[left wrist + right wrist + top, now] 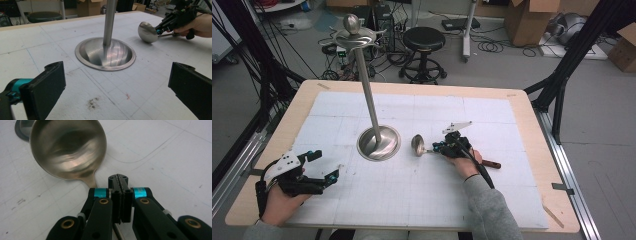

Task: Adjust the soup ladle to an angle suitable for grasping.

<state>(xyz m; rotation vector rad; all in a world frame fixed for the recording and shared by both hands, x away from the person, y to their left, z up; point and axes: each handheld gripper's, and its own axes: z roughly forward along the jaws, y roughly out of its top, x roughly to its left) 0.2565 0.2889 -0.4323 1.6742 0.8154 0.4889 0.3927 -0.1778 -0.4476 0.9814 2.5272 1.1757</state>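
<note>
Lighting even, diffuse, from overhead; room moderately bright. White tabletop (422, 200) reads flat, shadows soft and short. High view: slight softness throughout, straight frame posts bow toward the edges. Metal stand (378, 142): streaked highlights on its dished base, a bright spot on the top knob. Left gripper view: near jaws blurred, base and tabletop grid sharper, background soft. Right gripper view: ladle (67, 147) bowl close, slightly out of focus, with smeared dull reflections; the right tool (120, 196) is sharp and dark.
</note>
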